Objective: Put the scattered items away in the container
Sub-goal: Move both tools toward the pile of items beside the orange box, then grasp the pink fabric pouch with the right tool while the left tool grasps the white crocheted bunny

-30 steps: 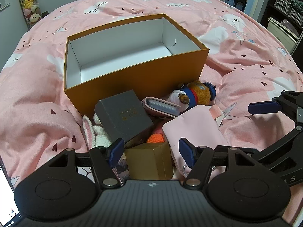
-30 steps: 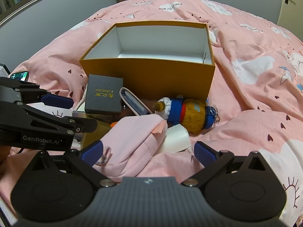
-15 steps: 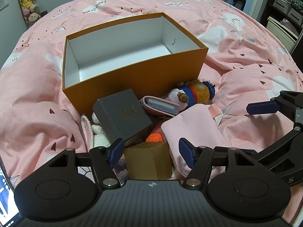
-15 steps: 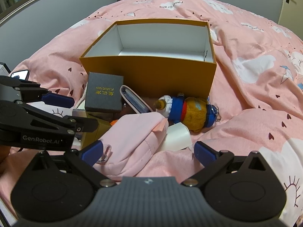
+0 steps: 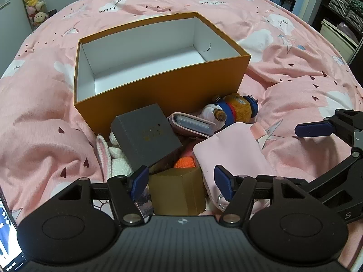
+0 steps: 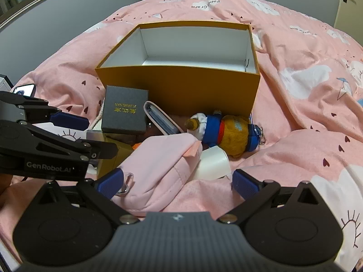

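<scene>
Left wrist view: the left gripper (image 5: pixel 179 180) hovers with jaws apart over a gold box (image 5: pixel 178 191); the empty orange container (image 5: pixel 158 86) sits at 12 o'clock on the bed (image 5: pixel 45 136).

Right wrist view: the right gripper (image 6: pixel 177 181) has jaws apart above a pink pouch (image 6: pixel 158 167). The heaped items lean together, so lifting one could likely topple the dark gift box (image 6: pixel 124 111).

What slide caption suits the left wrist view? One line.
Open left gripper above gold box, beside empty orange container.
</scene>
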`<action>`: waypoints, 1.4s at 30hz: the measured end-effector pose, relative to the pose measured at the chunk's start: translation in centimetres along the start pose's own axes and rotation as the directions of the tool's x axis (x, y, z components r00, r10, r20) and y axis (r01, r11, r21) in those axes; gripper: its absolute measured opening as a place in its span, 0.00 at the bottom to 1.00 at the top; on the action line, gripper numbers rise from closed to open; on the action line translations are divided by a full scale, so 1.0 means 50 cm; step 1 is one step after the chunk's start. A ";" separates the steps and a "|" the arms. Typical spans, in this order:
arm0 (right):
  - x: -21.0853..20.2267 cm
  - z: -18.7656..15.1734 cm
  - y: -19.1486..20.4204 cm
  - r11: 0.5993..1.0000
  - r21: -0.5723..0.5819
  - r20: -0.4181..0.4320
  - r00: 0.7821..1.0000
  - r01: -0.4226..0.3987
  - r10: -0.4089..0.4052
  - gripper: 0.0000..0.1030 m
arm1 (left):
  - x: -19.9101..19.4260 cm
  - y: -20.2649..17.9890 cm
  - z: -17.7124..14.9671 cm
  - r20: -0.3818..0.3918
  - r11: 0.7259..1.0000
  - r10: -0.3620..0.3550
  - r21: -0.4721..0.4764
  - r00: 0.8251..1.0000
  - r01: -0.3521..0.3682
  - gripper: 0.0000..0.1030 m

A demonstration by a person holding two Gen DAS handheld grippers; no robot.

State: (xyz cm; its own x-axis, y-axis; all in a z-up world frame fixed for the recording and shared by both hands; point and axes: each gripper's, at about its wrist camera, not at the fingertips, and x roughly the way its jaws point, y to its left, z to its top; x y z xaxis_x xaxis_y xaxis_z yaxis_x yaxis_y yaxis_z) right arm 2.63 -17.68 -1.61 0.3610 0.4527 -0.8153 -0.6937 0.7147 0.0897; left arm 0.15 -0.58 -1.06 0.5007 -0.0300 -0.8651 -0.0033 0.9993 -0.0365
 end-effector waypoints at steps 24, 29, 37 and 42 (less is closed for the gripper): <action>0.053 0.025 -0.029 0.993 0.061 -0.073 0.992 -0.098 0.103 0.65 | -0.003 0.093 0.023 -0.067 0.999 -0.032 -0.017 0.997 0.031 0.46; 0.096 0.026 -0.033 0.986 0.107 -0.128 0.981 -0.132 0.145 0.70 | 0.004 0.090 0.022 -0.076 0.999 -0.035 -0.010 0.997 0.034 0.48; 0.109 0.019 -0.037 0.973 0.159 -0.122 0.974 -0.170 0.190 0.53 | 0.014 0.089 0.018 -0.084 1.000 -0.021 -0.009 0.996 0.021 0.48; 0.083 0.027 -0.035 0.976 0.135 -0.075 0.980 -0.170 0.182 0.40 | 0.013 0.090 0.019 -0.078 1.000 -0.017 -0.001 0.997 0.017 0.48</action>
State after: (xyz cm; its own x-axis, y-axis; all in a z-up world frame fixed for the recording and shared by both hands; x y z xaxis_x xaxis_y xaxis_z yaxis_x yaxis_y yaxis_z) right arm 6.18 -16.34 -4.41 0.1812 0.5336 -0.8261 -0.6542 0.6926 0.3038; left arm 1.27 3.90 -1.32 0.4320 -0.0488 -0.9005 0.0044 0.9986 -0.0520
